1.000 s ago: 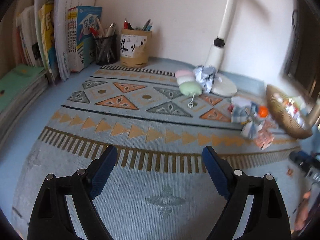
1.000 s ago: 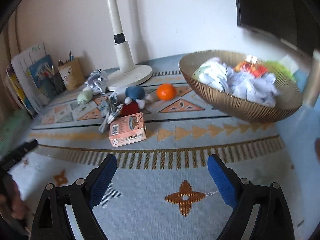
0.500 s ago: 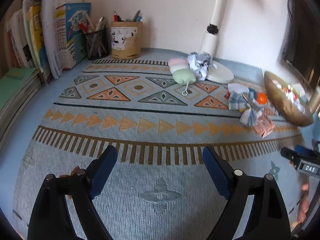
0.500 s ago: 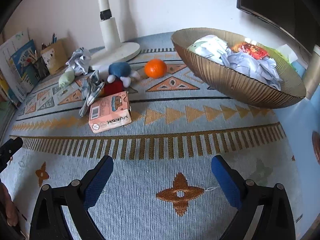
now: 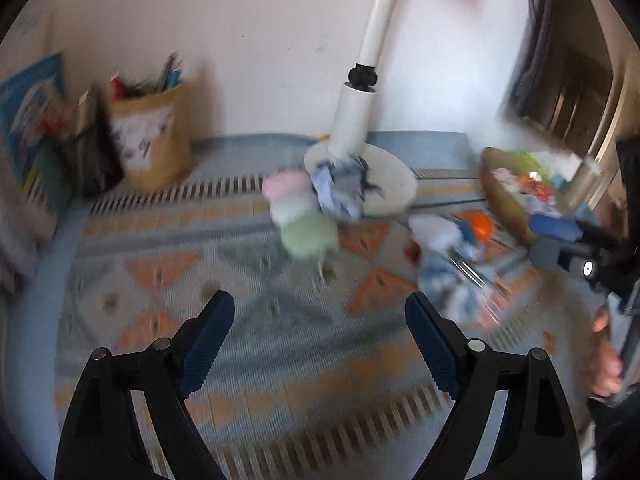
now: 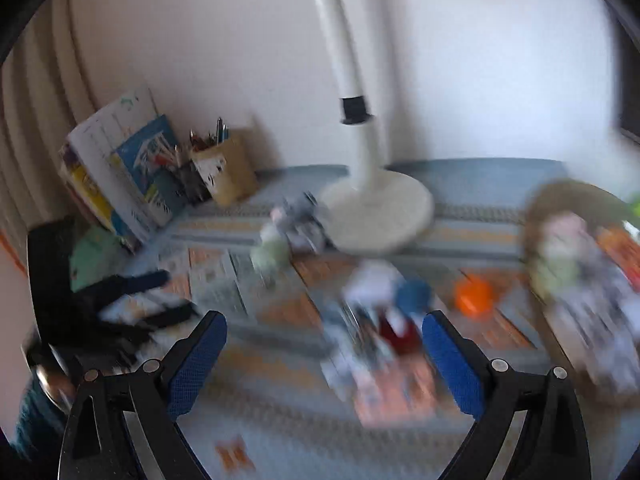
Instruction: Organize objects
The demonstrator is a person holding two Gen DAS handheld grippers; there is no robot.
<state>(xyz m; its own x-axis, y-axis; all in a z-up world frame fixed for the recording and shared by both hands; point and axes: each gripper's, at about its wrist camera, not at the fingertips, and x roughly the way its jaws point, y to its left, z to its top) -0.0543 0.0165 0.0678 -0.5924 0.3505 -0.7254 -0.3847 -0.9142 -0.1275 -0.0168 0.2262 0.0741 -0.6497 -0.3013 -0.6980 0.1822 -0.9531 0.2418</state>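
From the left wrist camera, the left gripper [image 5: 316, 312] hangs over the patterned mat [image 5: 248, 280] with its blue-padded jaws spread wide and nothing between them. Everything beyond is smeared by blur. Just past the jaws lies a stack of soft pastel pieces, pink, white and green [image 5: 300, 212], and right of it a crumpled ball of paper [image 5: 340, 188] sits against the round base of a white lamp [image 5: 396, 184]. Far left, a brown pen holder [image 5: 152, 136] stands by the wall beside some books [image 5: 32, 120]. To the right is a loose heap of small things with an orange ball [image 5: 480, 228] among them, and beyond that a woven bowl [image 5: 504, 196] filled with odds and ends. At the right edge the right gripper [image 5: 560, 236] shows, with a hand [image 5: 606, 360] below it.

From the right wrist camera, the right gripper [image 6: 324, 344] is also released, jaws wide, nothing clasped. Between its fingers, farther off, lies a pink box [image 6: 396, 392] with a blue and red plush toy [image 6: 408, 308] and crumpled wrappers behind. The orange ball [image 6: 474, 298] rests to the right, near the filled bowl [image 6: 536, 216] at the far right. The lamp base [image 6: 380, 212] stands behind, the pen holder [image 6: 228, 168] and books [image 6: 120, 160] far left, and the left gripper [image 6: 128, 300] shows dark at the left.
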